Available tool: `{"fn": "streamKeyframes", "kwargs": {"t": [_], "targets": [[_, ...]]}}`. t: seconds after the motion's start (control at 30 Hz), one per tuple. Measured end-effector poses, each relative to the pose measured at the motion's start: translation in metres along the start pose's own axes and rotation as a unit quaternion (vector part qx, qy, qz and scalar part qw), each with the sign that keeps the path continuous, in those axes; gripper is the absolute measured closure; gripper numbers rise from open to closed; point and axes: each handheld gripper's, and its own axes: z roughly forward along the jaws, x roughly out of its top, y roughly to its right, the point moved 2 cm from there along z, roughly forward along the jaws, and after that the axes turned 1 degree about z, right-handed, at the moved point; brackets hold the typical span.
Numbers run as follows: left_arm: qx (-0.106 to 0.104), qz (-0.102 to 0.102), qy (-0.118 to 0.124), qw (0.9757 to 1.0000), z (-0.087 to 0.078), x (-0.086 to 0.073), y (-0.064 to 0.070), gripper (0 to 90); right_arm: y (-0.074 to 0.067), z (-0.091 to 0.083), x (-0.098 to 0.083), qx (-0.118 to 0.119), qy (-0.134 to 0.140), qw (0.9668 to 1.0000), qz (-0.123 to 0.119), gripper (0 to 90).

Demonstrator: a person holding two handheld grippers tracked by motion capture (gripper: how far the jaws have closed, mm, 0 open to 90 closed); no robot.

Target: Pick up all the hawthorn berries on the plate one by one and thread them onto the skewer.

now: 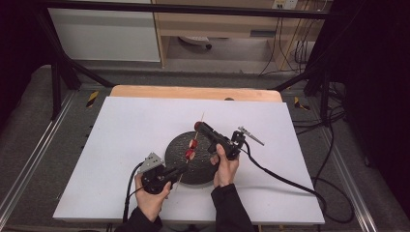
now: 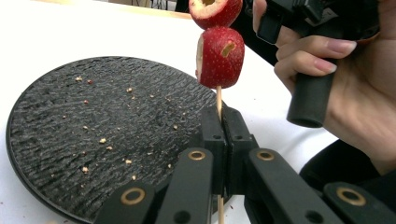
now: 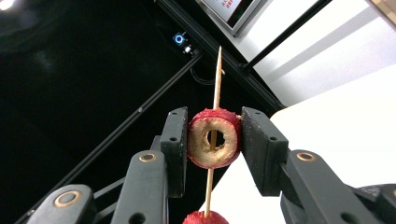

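The person's forearms and sleeves sit closest in the high view, and both grippers work over the black plate (image 1: pixel 180 166), so take that plate as the landmark. The left gripper (image 1: pixel 180 172) sits at the plate's near-left edge, pinching the bottom of a wooden skewer (image 1: pixel 193 145). The skewer runs diagonally up and away across the plate. Two red fruit pieces (image 1: pixel 191 149) are already threaded on it above the plate's middle. The right gripper (image 1: pixel 199 126) is at the plate's far side, up near the skewer's tip.

The left gripper view gives the close-up: jaws clamped tight on the skewer (image 2: pixel 218 105), the nearest fruit piece (image 2: pixel 220 57) just above them, and crumbs scattered on the plate (image 2: pixel 93 140) behind. The right hand (image 2: pixel 336 70) is off to the side.

The right gripper view shows what the others don't: its jaws are narrowed onto a cored fruit ring (image 3: pixel 215 138), and the skewer (image 3: pixel 216 77) already passes through the ring's hole. So the ring's hole lines up with the stick's long axis. The next move is probably sliding it down toward the other pieces, with the right hand doing the travelling.
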Motion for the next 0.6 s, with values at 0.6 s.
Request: {"fn": "streamKeyframes", "kwargs": {"t": [0.6], "targets": [[-0.004,0.004,-0.02,0.9998,0.006,-0.003,-0.006,89.2,0.004,-0.007,-0.011,-0.021,-0.035,0.9991,-0.01,62.9]]}}
